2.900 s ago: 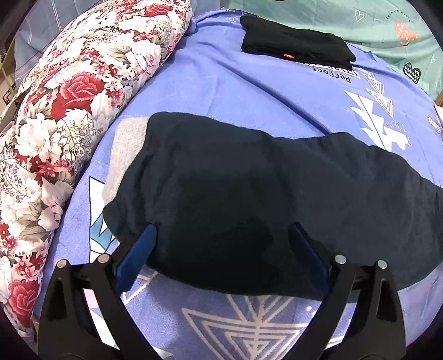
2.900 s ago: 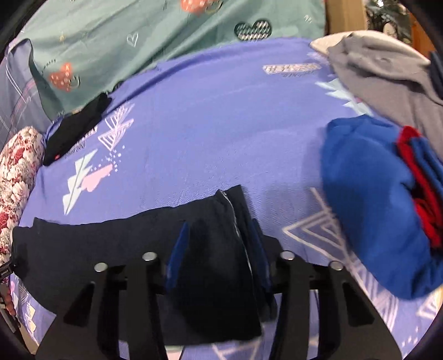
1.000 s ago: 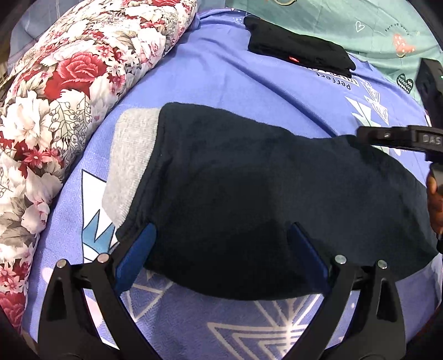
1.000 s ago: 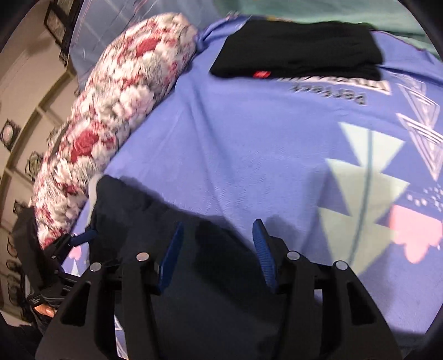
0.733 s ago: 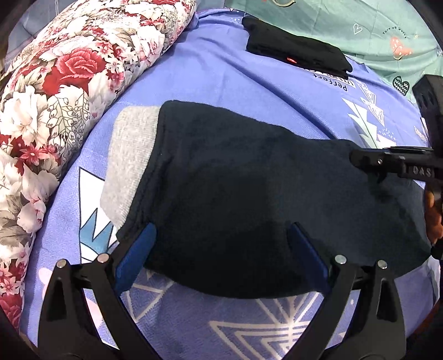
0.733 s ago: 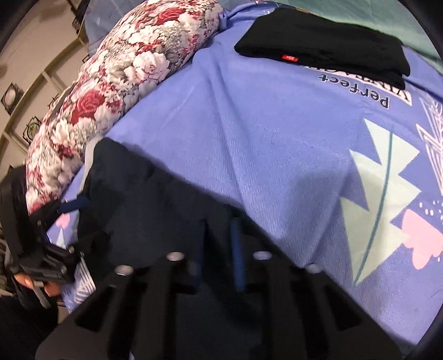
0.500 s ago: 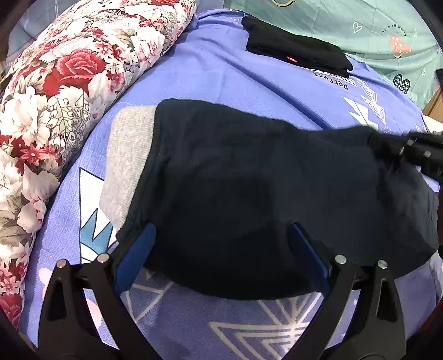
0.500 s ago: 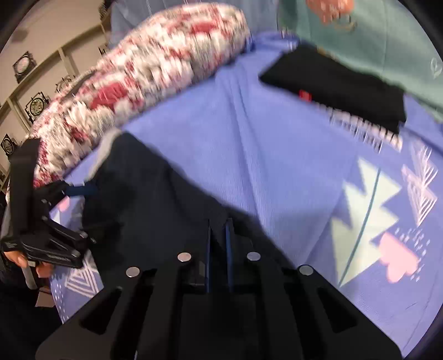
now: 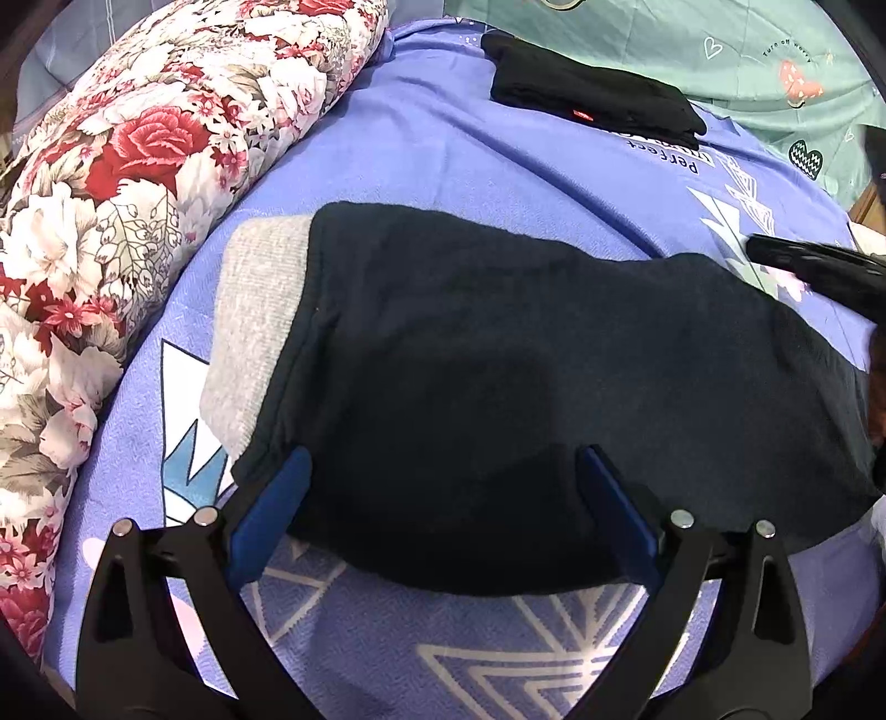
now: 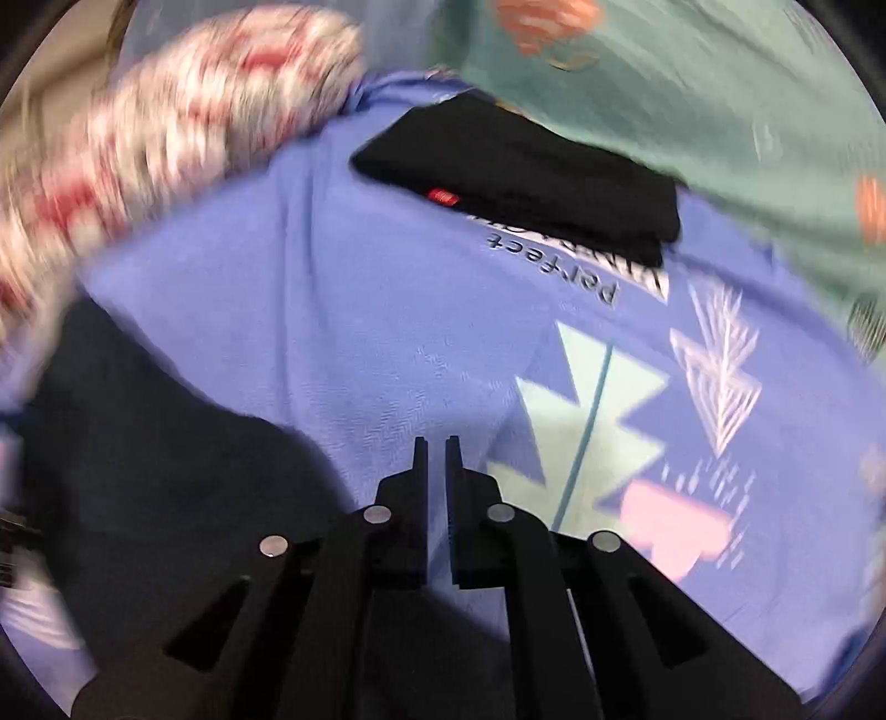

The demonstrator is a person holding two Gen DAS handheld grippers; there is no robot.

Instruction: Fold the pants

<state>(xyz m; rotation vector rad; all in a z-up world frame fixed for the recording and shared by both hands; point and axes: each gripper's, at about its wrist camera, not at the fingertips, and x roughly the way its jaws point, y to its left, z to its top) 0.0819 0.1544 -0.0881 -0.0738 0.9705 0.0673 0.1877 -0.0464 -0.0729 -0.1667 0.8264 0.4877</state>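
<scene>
Dark navy pants (image 9: 526,387) with a grey waistband (image 9: 255,321) lie flat on the purple patterned sheet (image 9: 443,166). My left gripper (image 9: 440,487) is open, its blue pads (image 9: 271,498) straddling the near edge of the pants without pressing on them. In the left wrist view my right gripper (image 9: 814,266) hovers at the far right end of the pants. In the blurred right wrist view, my right gripper (image 10: 436,443) is shut to a thin slit. Sheet colour shows through the slit and no cloth is seen in it. The pants (image 10: 166,443) lie just left of and under it.
A folded black garment (image 9: 592,94) with a small red tag lies at the far side of the sheet (image 10: 310,310). A floral quilt roll (image 9: 138,166) runs along the left. A teal sheet (image 9: 720,50) with hearts lies beyond.
The right gripper closed at the far edge of the pants, then swung up and away; its fingers now stand over bare sheet. The left gripper and the pants' near edge stayed put.
</scene>
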